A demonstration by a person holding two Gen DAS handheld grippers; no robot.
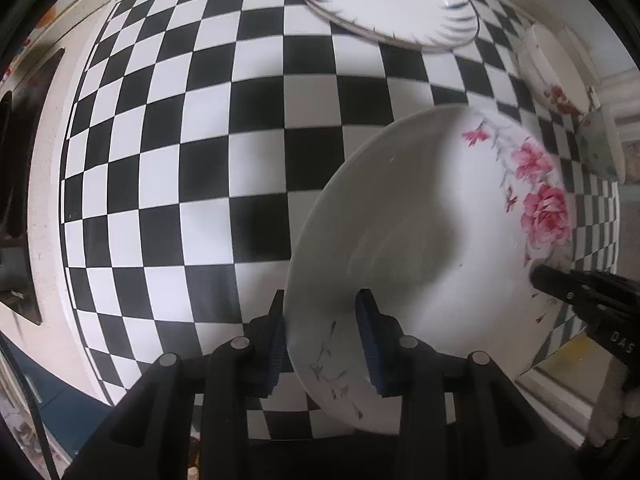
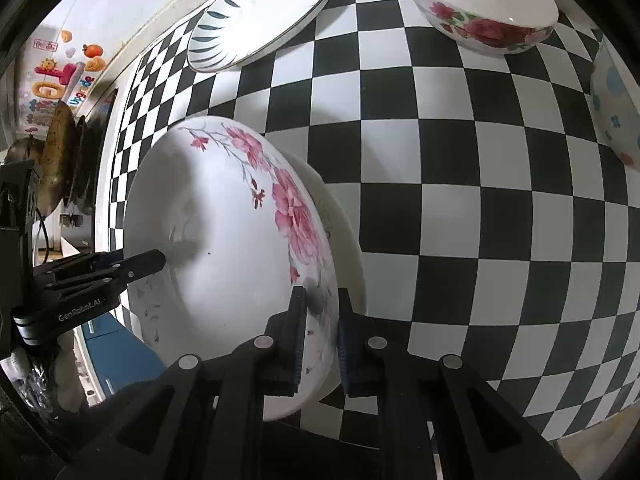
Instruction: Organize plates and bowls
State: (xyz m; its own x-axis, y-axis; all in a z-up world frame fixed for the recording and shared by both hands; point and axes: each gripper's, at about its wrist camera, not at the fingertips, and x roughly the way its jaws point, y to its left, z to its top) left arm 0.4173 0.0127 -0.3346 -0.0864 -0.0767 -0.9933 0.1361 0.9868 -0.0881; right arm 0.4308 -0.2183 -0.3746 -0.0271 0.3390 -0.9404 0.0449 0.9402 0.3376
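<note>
A white dish with pink flowers (image 1: 420,220) (image 2: 224,240) hangs tilted just above the checkered table (image 1: 200,160) (image 2: 480,240), gripped at opposite rims. My left gripper (image 1: 322,332) is shut on its near rim, one pad inside the dish and one outside. My right gripper (image 2: 320,332) is shut on the other rim, next to the flowers. Each gripper also shows in the other's view: the right gripper (image 1: 560,280) at the dish's right edge, the left gripper (image 2: 140,264) at its left edge.
A white plate with dark blue strokes (image 1: 384,4) (image 2: 260,16) lies at the far side of the table. A bowl with red roses (image 2: 480,4) (image 1: 556,72) and a bowl with blue flowers (image 2: 616,100) stand to the right. Dark pans (image 2: 60,152) hang beyond the left edge.
</note>
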